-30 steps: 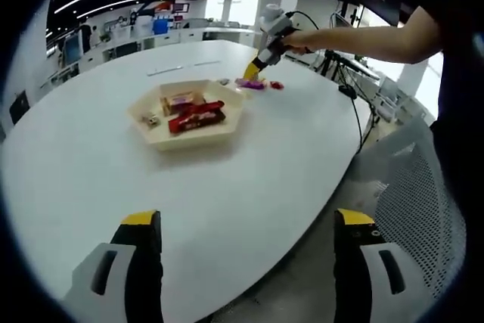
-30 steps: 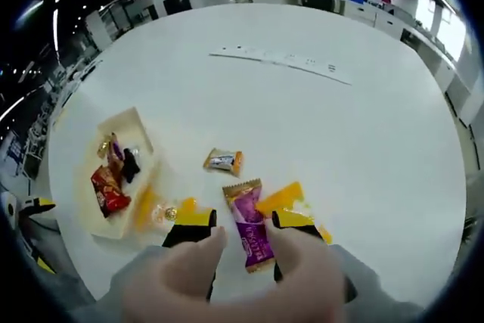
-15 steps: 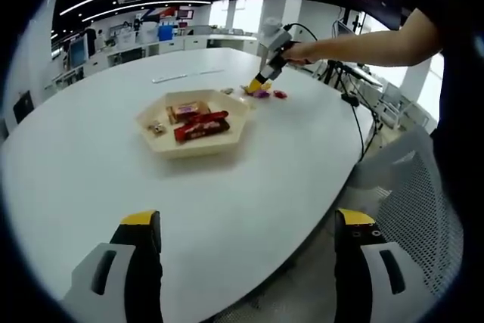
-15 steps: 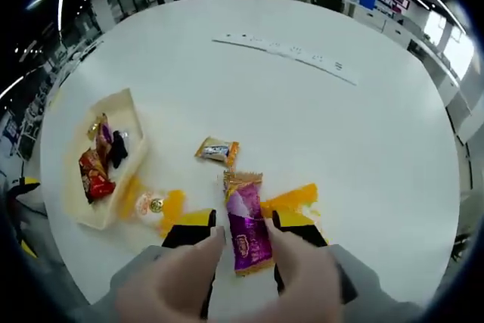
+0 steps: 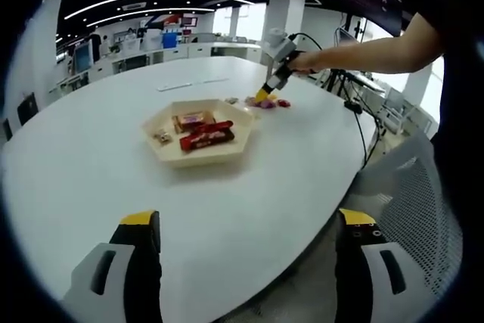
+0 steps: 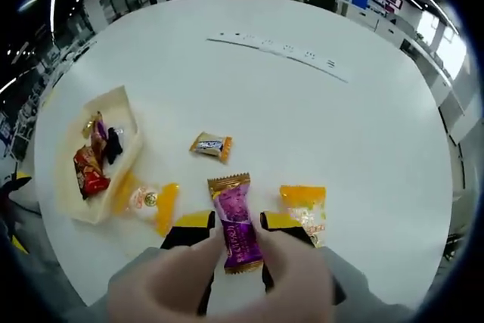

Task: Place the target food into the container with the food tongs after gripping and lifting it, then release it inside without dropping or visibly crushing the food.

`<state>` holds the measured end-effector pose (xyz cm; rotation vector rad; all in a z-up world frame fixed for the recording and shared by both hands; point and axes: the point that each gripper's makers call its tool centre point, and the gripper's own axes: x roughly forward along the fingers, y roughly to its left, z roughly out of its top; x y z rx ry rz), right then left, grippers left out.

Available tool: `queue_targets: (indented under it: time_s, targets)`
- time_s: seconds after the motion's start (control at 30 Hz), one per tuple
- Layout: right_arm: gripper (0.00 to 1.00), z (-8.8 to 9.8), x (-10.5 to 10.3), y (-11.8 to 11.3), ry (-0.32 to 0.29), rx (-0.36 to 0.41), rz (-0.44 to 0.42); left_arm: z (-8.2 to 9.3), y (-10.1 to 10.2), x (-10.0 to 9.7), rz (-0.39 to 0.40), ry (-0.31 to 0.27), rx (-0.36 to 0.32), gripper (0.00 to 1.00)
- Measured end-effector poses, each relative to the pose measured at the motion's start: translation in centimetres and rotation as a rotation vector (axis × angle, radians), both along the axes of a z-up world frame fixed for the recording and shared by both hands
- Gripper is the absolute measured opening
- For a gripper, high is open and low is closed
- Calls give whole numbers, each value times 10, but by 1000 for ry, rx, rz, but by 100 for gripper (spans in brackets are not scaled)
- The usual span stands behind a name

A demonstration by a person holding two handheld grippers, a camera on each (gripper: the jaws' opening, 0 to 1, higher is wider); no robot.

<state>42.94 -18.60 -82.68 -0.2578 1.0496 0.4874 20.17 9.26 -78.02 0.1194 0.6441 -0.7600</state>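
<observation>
A mesh chair (image 5: 423, 209) stands beside the white table (image 5: 91, 179).

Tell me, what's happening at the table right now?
Right gripper shut on purple foil-wrapped candy. Left gripper open, hovering at table edge. Beige hexagonal tray holds snacks; nothing blocks the path.

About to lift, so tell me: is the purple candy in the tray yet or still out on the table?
Out: the purple candy lies on the table between the right tongs.
</observation>
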Motion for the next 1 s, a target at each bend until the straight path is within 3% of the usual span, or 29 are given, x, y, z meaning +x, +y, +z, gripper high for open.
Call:
queue_targets:
  time_s: [0.4, 0.73, 0.87, 1.0]
  targets:
    - [23, 37, -13, -7, -47, 0, 1, 10, 1, 4, 11, -43, -22, 96]
    - [22, 80, -24, 0, -133, -3, 19, 21, 9, 3, 8, -84, -36, 96]
    - [22, 84, -26, 3, -145, 3, 8, 21, 10, 1, -10, -86, -28, 96]
    - [24, 72, -32, 0, -126, -2, -5, 25, 15, -2, -8, -93, -30, 96]
